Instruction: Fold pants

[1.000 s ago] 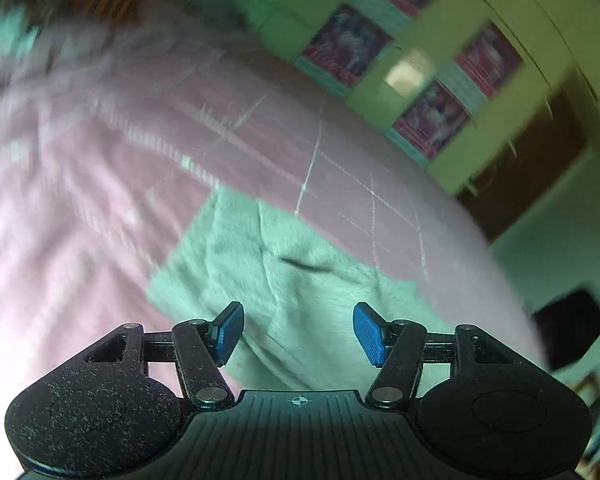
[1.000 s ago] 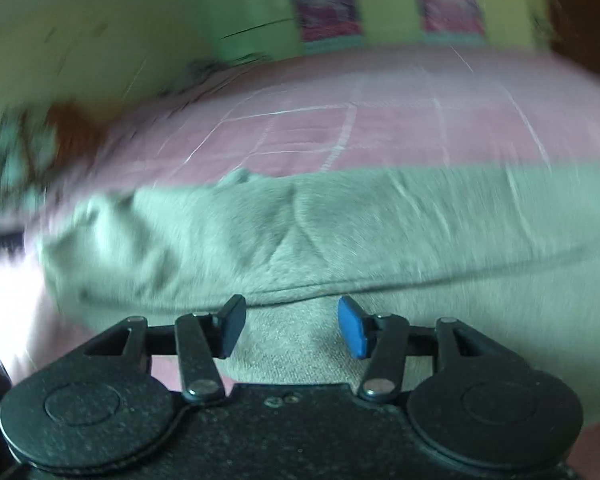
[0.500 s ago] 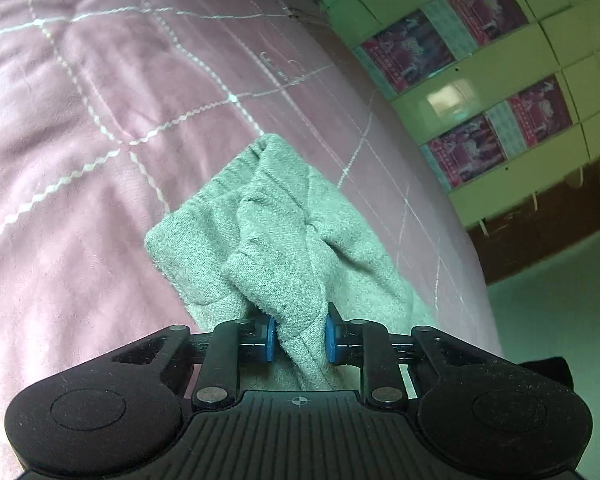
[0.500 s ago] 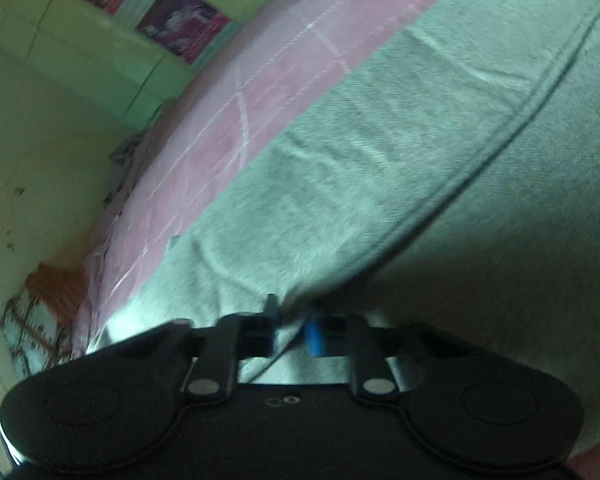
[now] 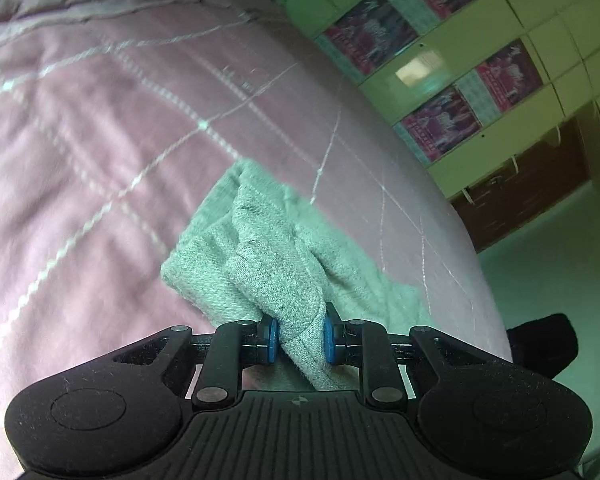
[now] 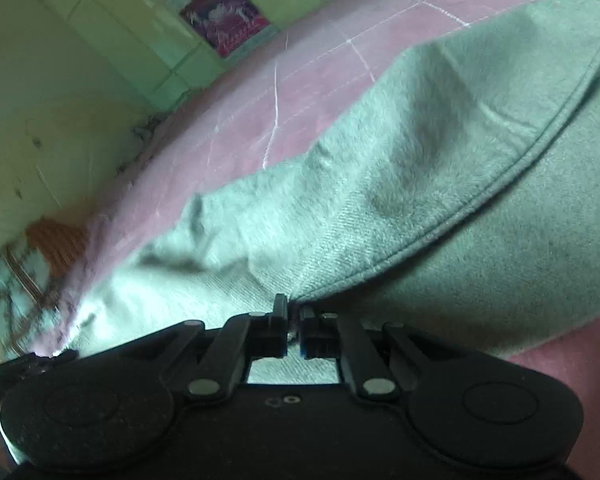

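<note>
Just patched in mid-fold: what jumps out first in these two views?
The grey pants sprawl across a pink checked bedspread. The left tongs pinch a bunched fold of them at bottom centre, and the right tongs are shut on a thin seamed edge. Pink posters line the green wall behind.

Under me spreads a bed covered by a pink quilted bedspread [image 5: 112,128] stitched with pale lines in a wide grid; in my right view the same cover [image 6: 260,120] runs up toward the wall. Behind the bed stands a yellow-green tiled wall [image 5: 496,4], glossy enough to carry a bright patch of reflected light [image 5: 414,72]. Set into it are magenta patterned decorative tiles [image 5: 370,36] with pale blue-green borders. Below the tiles sits dark brown wooden furniture [image 5: 524,200], its details too blurred to read. The pale greenish floor [image 5: 548,272] shows beyond the bed's edge. A plain yellowish wall [image 6: 40,92] fills my right view's left side.
</note>
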The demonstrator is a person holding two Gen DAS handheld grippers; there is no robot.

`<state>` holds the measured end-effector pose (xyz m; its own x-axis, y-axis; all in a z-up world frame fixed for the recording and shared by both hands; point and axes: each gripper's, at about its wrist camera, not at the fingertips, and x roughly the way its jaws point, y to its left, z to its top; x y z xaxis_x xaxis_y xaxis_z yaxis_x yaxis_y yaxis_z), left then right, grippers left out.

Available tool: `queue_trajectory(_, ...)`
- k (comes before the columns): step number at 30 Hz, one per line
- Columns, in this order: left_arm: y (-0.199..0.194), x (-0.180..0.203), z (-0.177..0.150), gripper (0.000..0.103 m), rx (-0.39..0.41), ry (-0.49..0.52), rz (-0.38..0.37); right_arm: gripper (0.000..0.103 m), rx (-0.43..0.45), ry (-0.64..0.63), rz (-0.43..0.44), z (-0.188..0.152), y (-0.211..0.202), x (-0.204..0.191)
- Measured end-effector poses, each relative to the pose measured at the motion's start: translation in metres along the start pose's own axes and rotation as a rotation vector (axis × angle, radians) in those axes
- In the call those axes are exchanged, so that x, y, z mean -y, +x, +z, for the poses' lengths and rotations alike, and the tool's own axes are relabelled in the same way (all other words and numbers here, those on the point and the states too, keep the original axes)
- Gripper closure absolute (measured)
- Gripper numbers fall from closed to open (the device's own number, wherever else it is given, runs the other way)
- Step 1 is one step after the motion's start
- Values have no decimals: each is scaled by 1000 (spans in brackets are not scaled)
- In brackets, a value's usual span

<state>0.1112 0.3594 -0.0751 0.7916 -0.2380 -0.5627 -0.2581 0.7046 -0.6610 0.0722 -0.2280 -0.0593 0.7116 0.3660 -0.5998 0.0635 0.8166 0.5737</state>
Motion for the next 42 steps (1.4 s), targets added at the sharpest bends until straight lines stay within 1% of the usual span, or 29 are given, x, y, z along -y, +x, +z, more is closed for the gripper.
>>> queue_trajectory(1, 2, 1, 2, 81, -13, 17, 26, 98, 15, -15, 13, 3, -5, -4)
queue_trajectory(3, 17, -8, 0, 81, -79, 8, 92, 98, 31, -45, 24, 1, -11, -9)
queue_trajectory(4, 22, -17, -4, 81, -97, -15, 92, 98, 20, -47, 15, -2, -8, -9)
queue_trajectory(6, 21, -21, -6, 79, -75, -62, 77, 97, -42, -44, -38, -6, 9, -3)
queue_trajectory(7, 18, -20, -8, 78, -60, -67, 69, 97, -60, -36, -44, -9, 14, 1)
queue_trajectory(10, 9, -17, -12, 75, -39, -72, 77, 95, -49, -19, -28, -8, 10, 5)
queue_trajectory(12, -2, -17, -17, 72, -2, -94, 72, 92, -46, -28, -28, -6, 7, 3)
queue_trajectory(14, -15, -19, -22, 67, 38, -116, 59, 90, -38, -29, -30, -2, 3, 1)
queue_trajectory(17, -26, -18, -22, 66, 100, -118, 67, 87, -27, -15, -31, 7, 3, -7)
queue_trajectory(18, -26, -20, -20, 66, 107, -120, 64, 87, -25, -12, -32, 9, -1, -7)
queue_trajectory(20, -17, -20, -15, 66, 71, -116, 103, 88, -25, 1, -33, 11, 2, -8)
queue_trajectory(21, -13, -20, -14, 67, 58, -109, 117, 89, -29, 8, -37, 12, 3, -7)
queue_trajectory(23, -7, -16, -9, 73, 53, -88, 120, 91, -35, 35, -44, 13, 3, -2)
queue_trajectory(24, -7, -14, -6, 85, 59, -77, 113, 92, -36, 53, -43, 15, 5, -1)
queue_trajectory(25, -10, -12, 0, 90, 81, -76, 85, 94, -39, 65, -40, 16, 6, 0)
queue_trajectory(26, -15, -9, 6, 90, 107, -83, 63, 98, -36, 64, -35, 17, 6, 0)
queue_trajectory(27, -19, -6, 12, 90, 126, -72, 57, 99, -21, 50, -24, 17, 3, -2)
queue_trajectory(29, -24, -4, 18, 90, 137, -44, 70, 99, 42, -5, 43, 17, -14, -14)
queue_trajectory(30, -22, -8, 18, 90, 118, -44, 84, 99, 65, -26, 67, 17, -22, -21)
queue_trajectory(31, -15, -13, 16, 90, 76, -34, 115, 99, 77, -40, 76, 15, -29, -25)
queue_trajectory(32, -5, -18, 11, 90, 20, -9, 163, 99, 72, -48, 67, 12, -29, -26)
queue_trajectory(33, -1, -20, 6, 90, -8, 19, 184, 99, 46, -51, 41, 10, -24, -24)
queue_trajectory(35, -6, -22, 0, 88, 17, -1, 170, 98, -42, -30, -50, 3, -3, -14)
queue_trajectory(36, -11, -20, -1, 86, 39, -1, 170, 98, -56, 7, -44, 0, 3, -7)
queue_trajectory(37, -18, -14, -2, 82, 64, 25, 190, 95, -51, 43, -26, 0, 2, -2)
queue_trajectory(38, -24, -6, -4, 82, 93, 61, 220, 86, -44, 66, -5, 1, -1, 1)
queue_trajectory(39, -32, 0, -7, 82, 126, 87, 242, 80, -31, 75, 1, 3, -5, 2)
queue_trajectory(40, -41, 7, -11, 82, 169, 103, 254, 79, -13, 64, 3, 6, -12, 1)
queue_trajectory(42, -57, 20, -17, 82, 249, 118, 238, 77, 32, 29, 1, 11, -30, 2)
